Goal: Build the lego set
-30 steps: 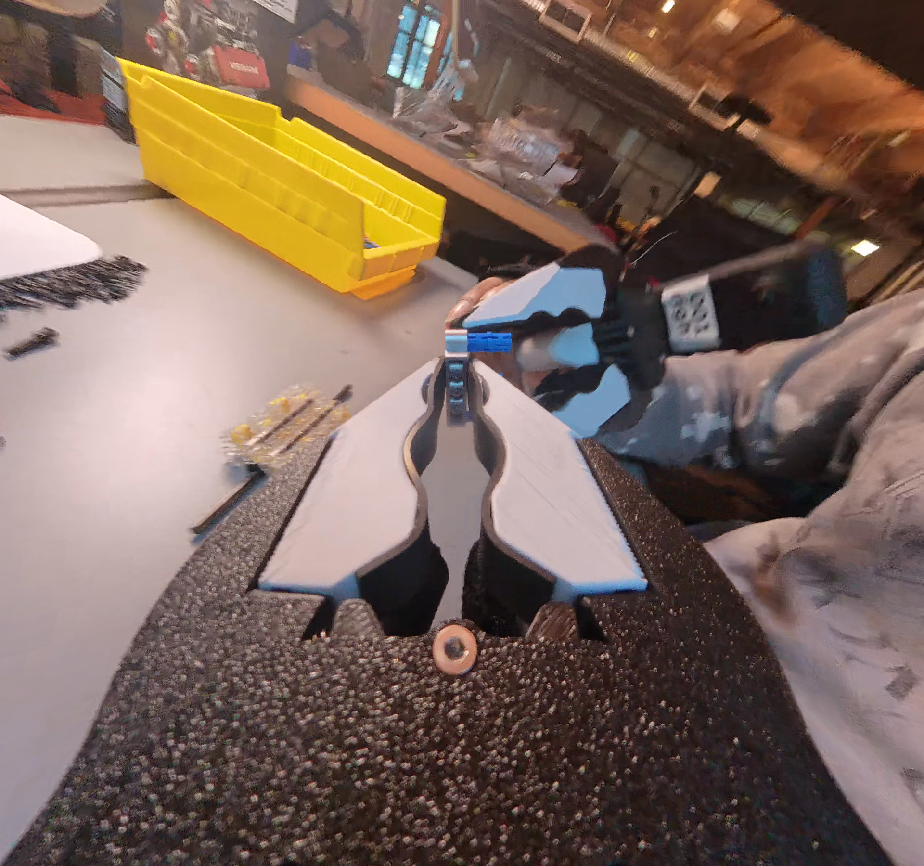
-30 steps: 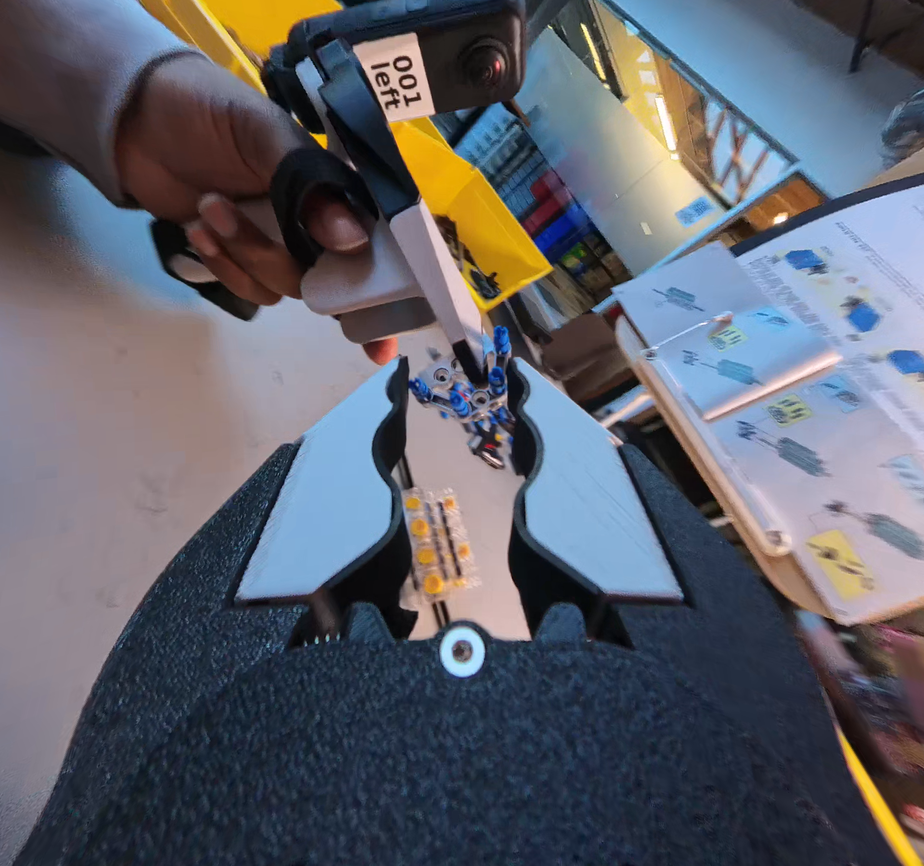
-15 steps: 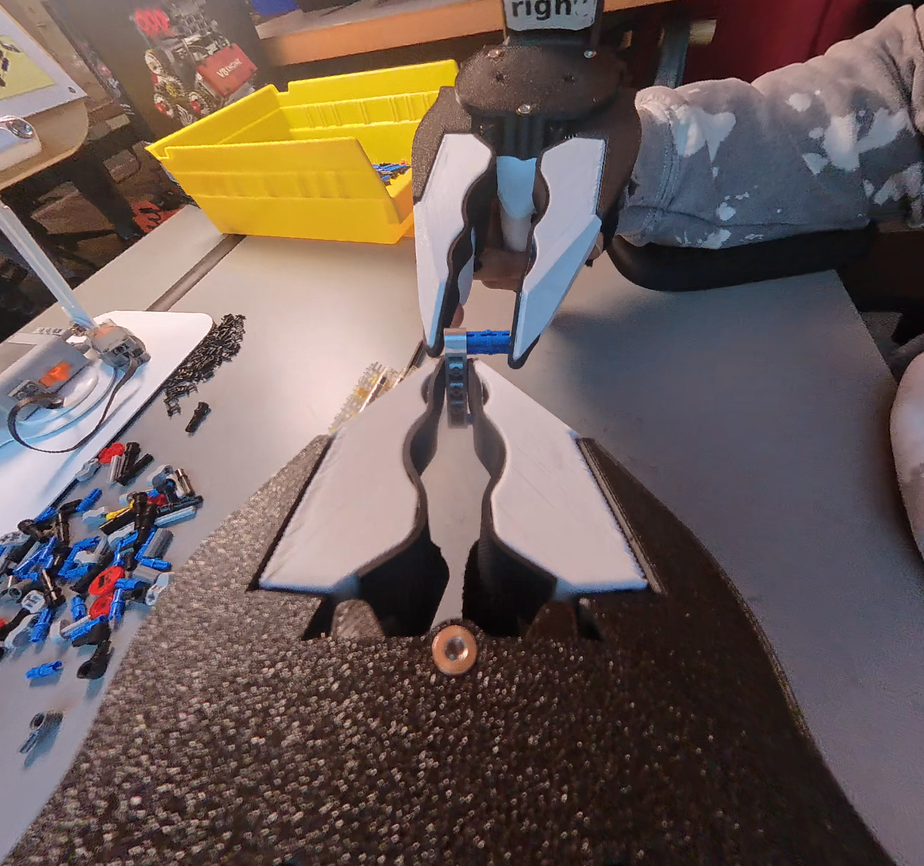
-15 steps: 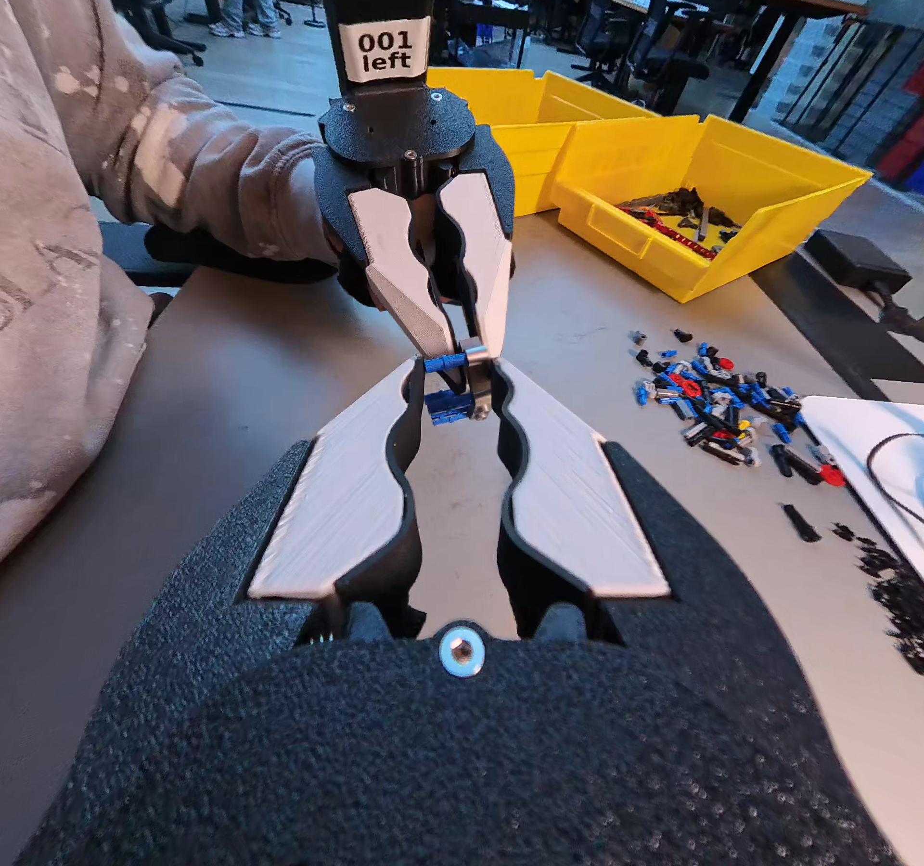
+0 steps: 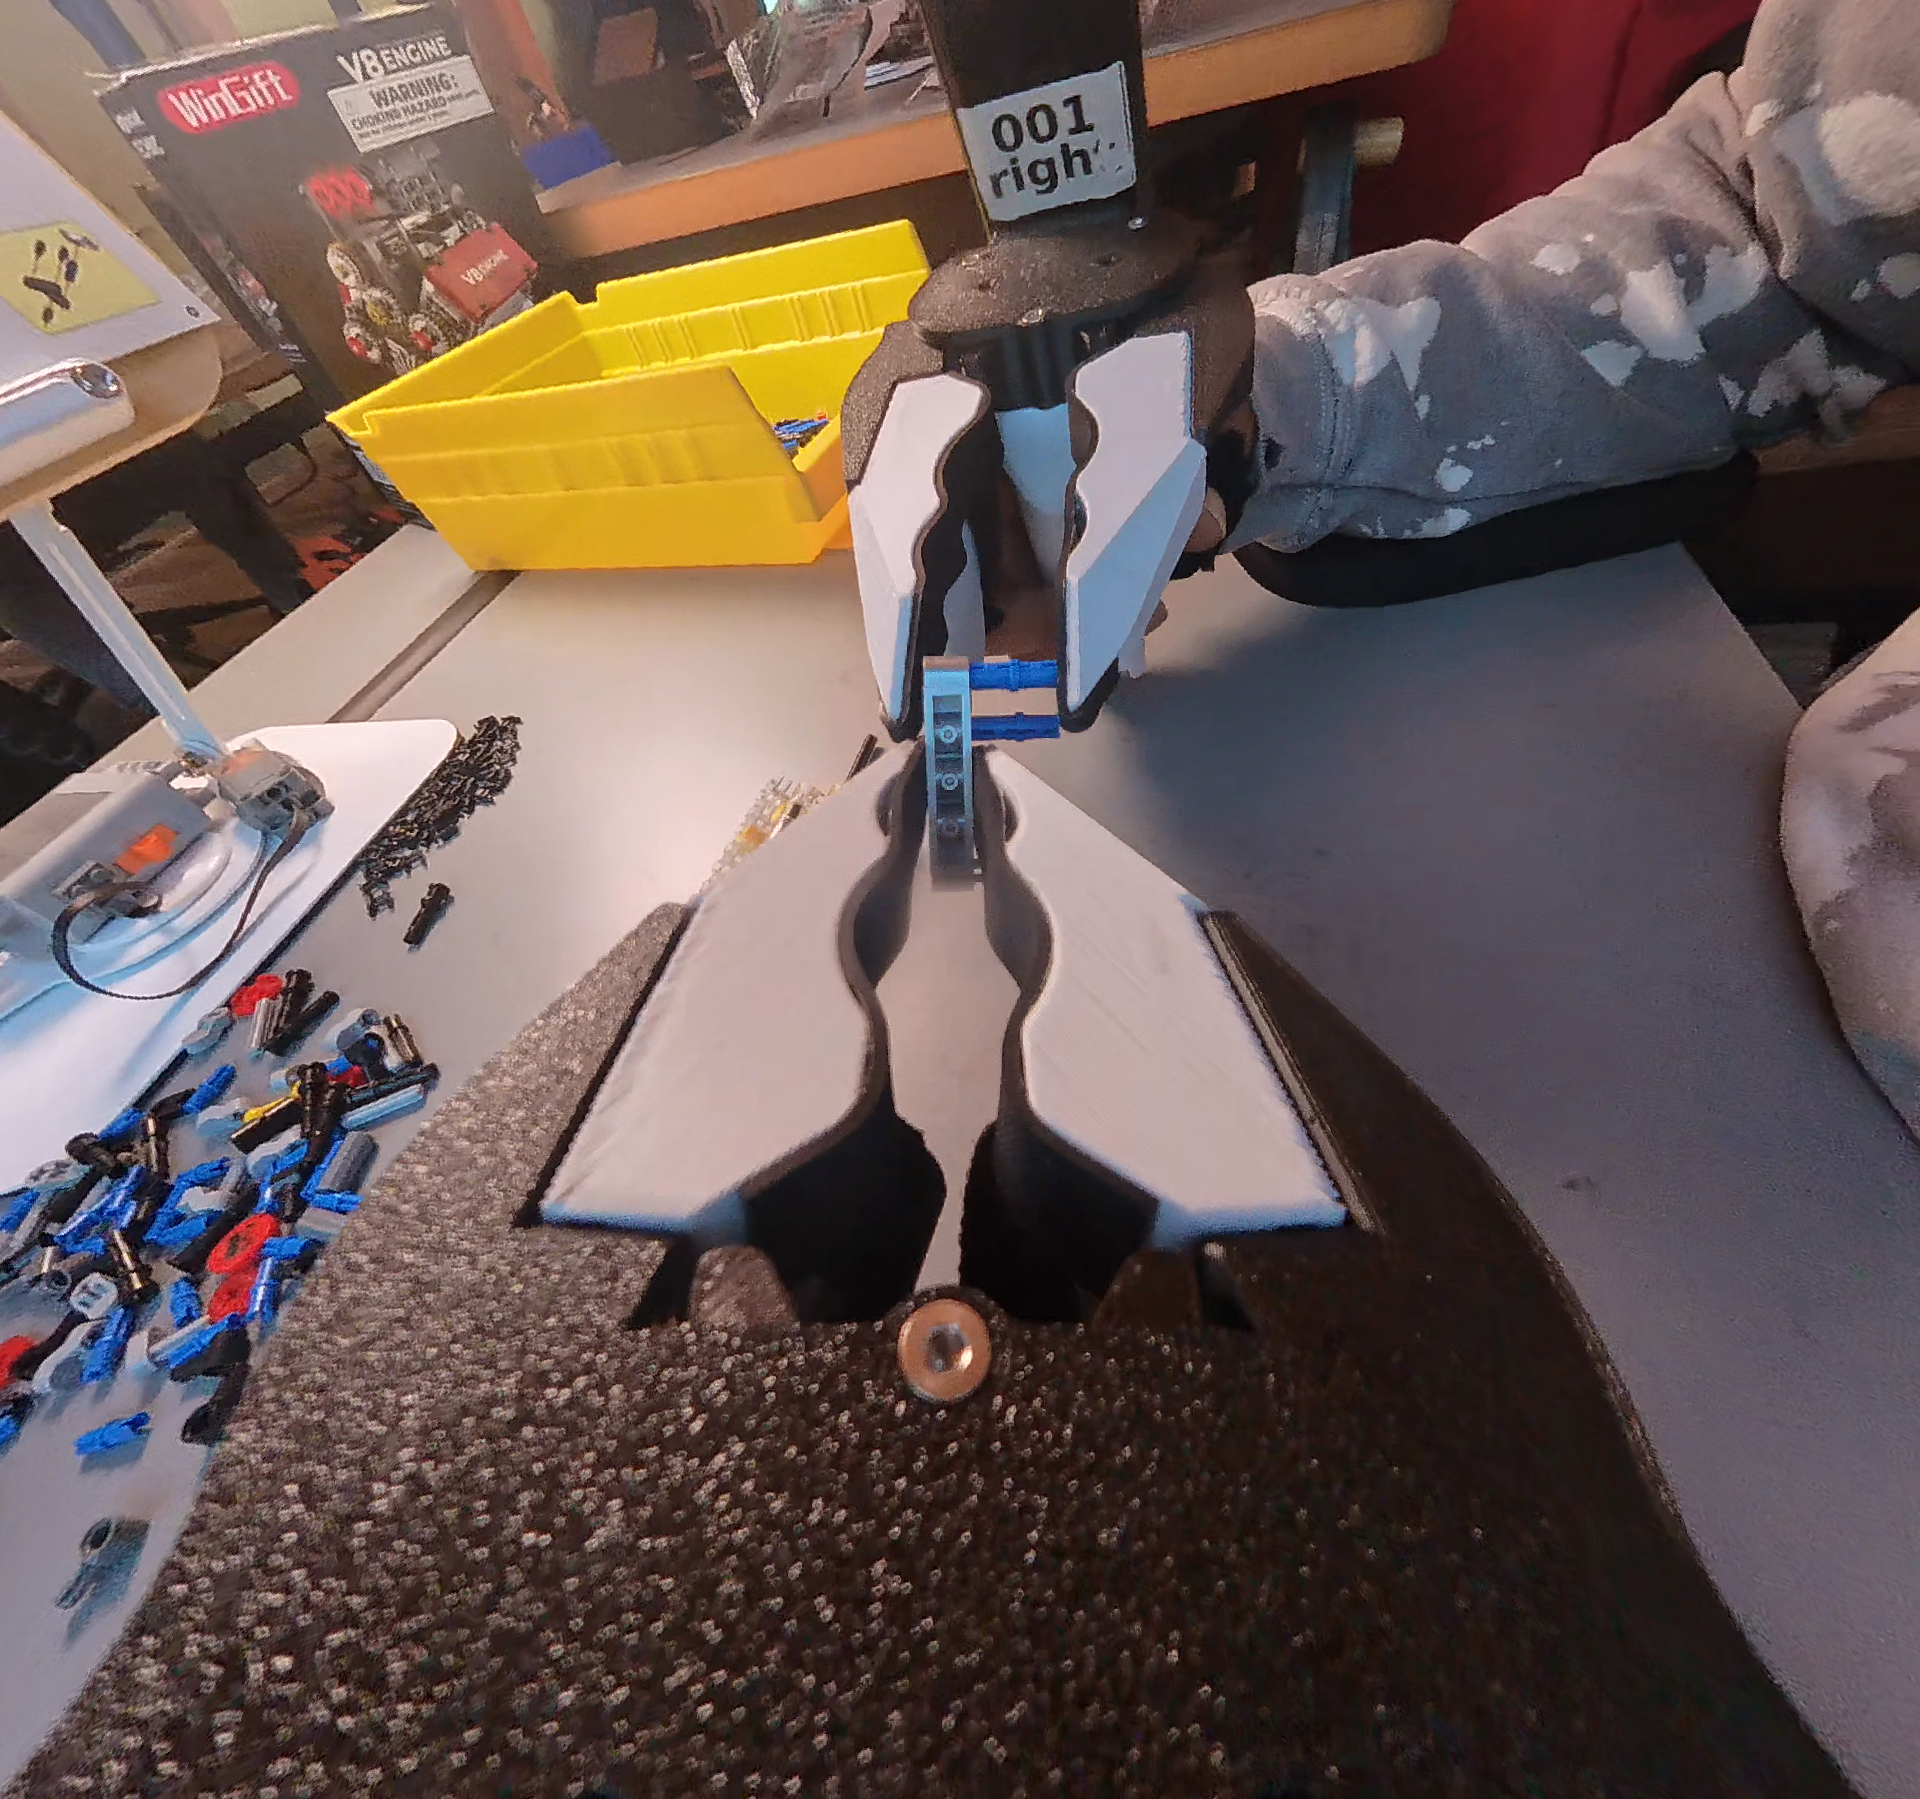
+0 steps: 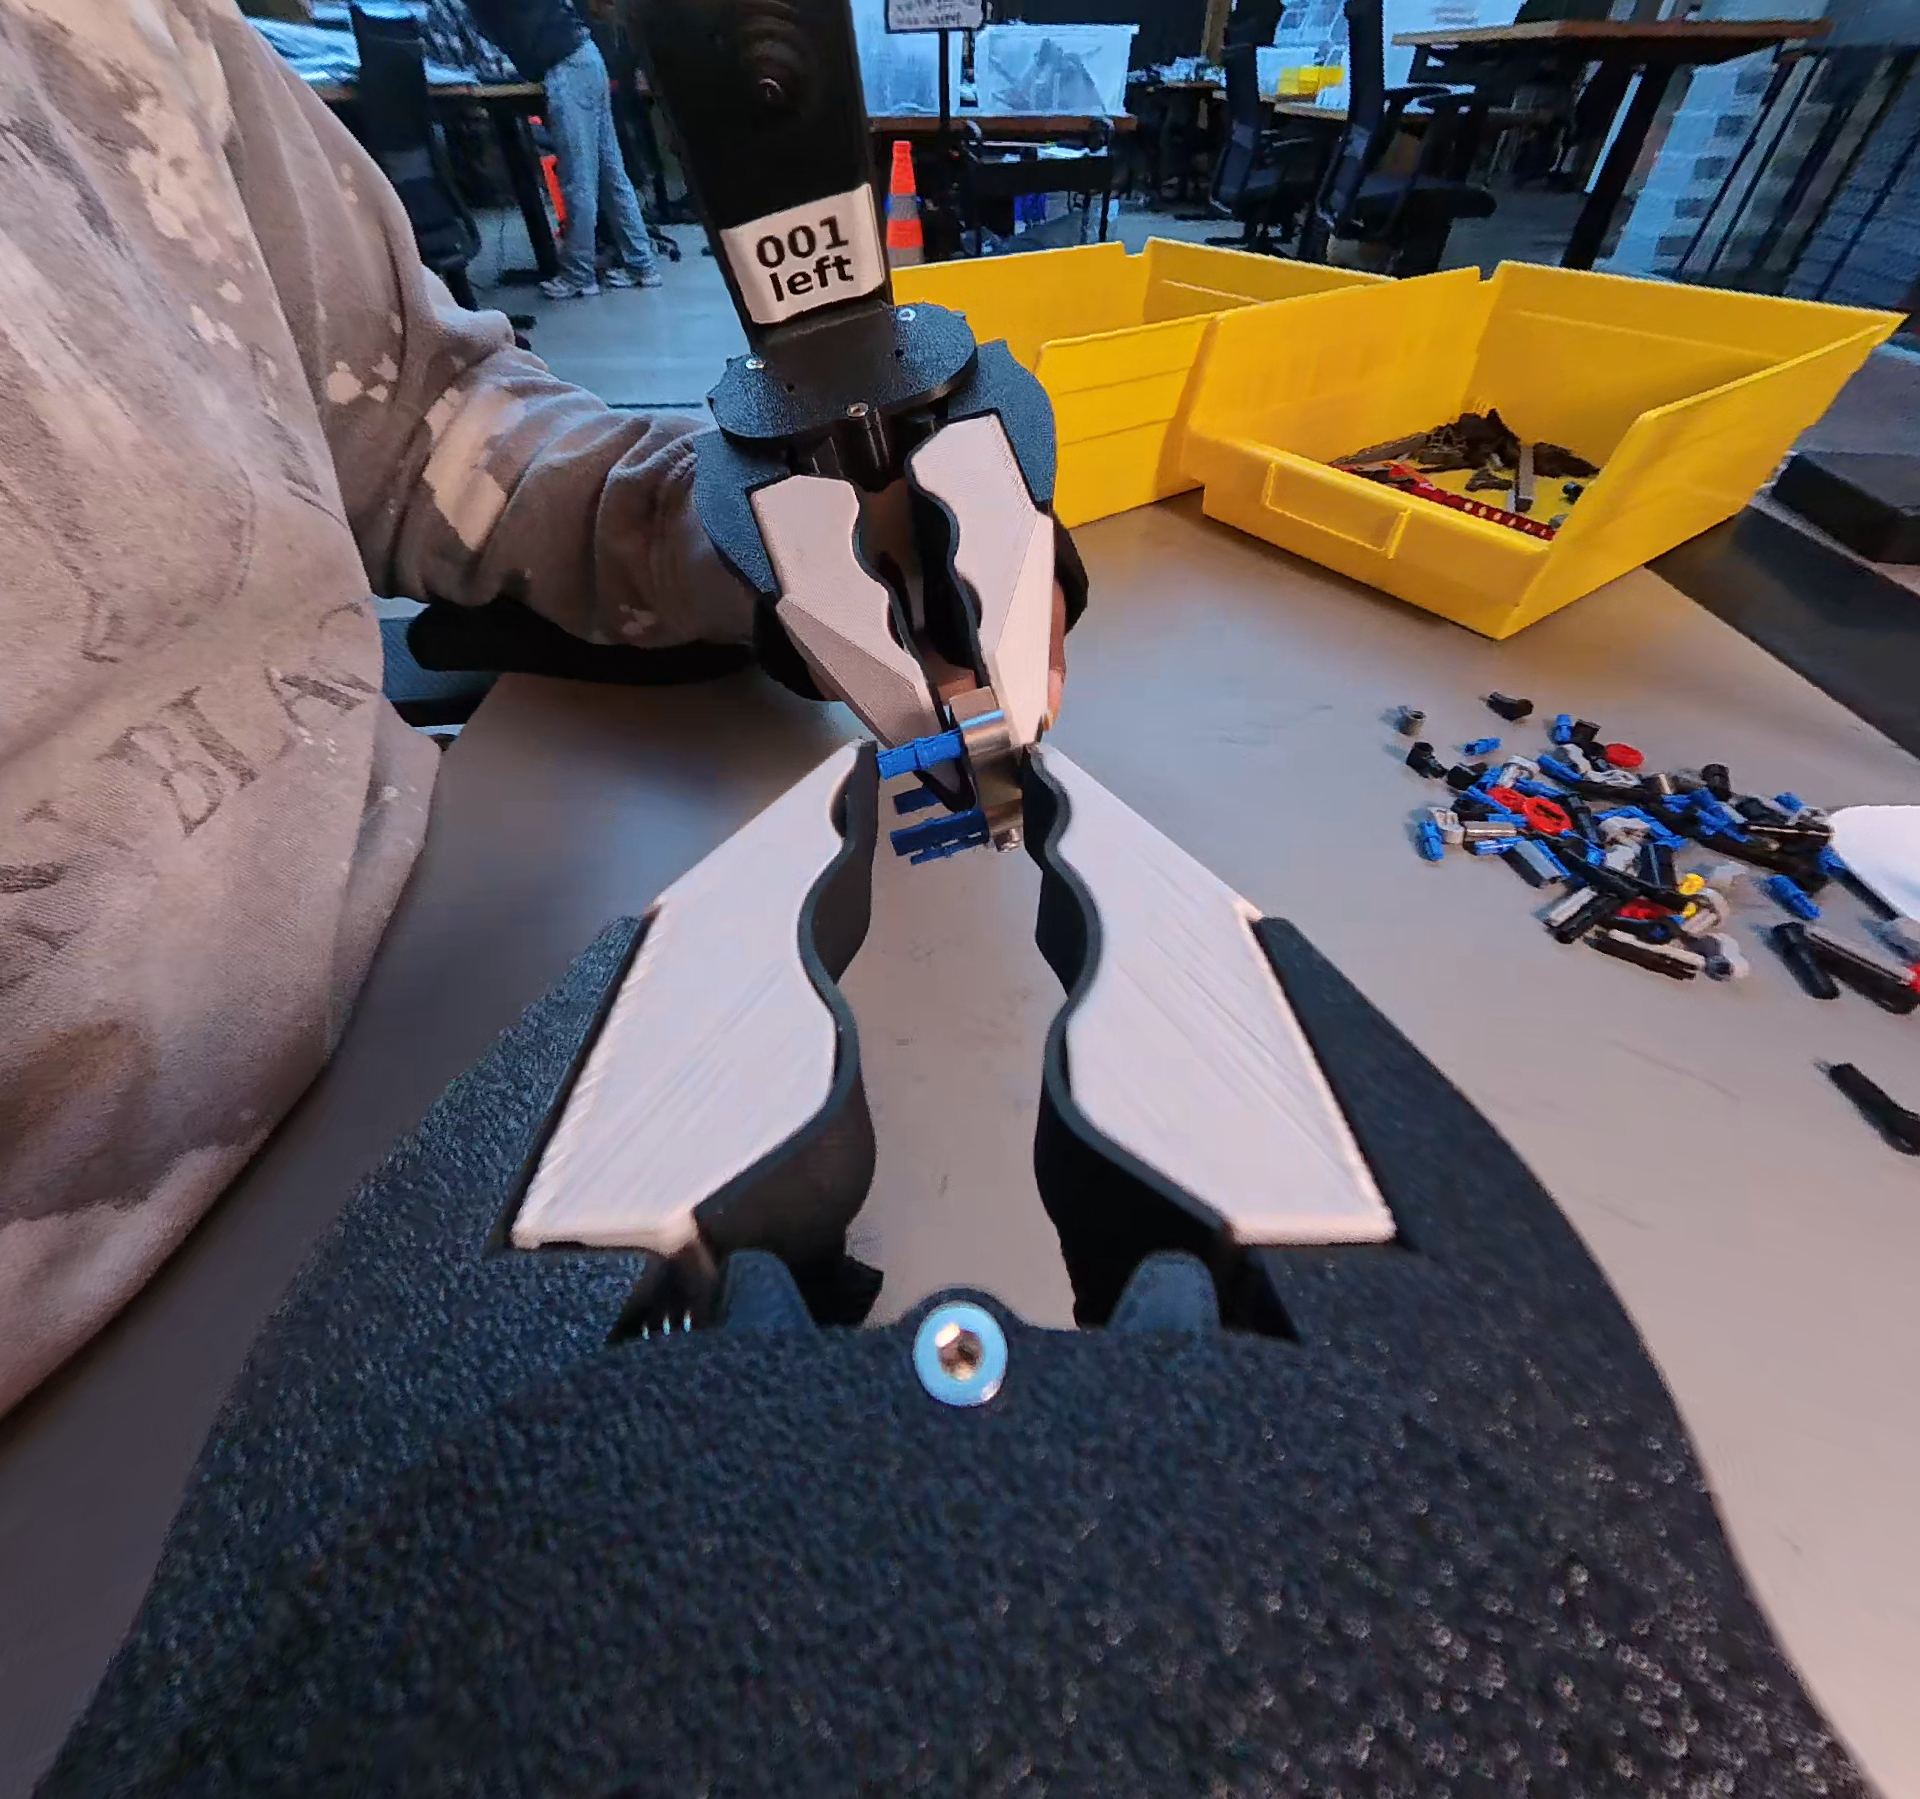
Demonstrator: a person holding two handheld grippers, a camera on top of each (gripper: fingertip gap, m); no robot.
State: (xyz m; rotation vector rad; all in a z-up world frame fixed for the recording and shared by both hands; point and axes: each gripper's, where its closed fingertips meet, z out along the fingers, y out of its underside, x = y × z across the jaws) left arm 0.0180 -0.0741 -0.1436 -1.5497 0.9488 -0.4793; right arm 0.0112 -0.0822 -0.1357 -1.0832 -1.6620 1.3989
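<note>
Two blue plastic pins point(image 5: 1016, 700) jut sideways from a grey holed plastic beam point(image 5: 951, 767) that stands upright above the grey counter point(image 5: 1403, 814). Left tongs point(image 5: 951, 793) are narrowed onto the beam's lower end. Right tongs point(image 6: 951, 793), half spread, straddle the pins and beam top; whether they press either I cannot tell. Only the left wrist view shows a printed dark carton point(image 5: 343, 191); only the right shows a second yellow plastic bin point(image 6: 1538, 461) with dark parts. Loose small pieces point(image 6: 1621, 845) lie scattered nearby.
</note>
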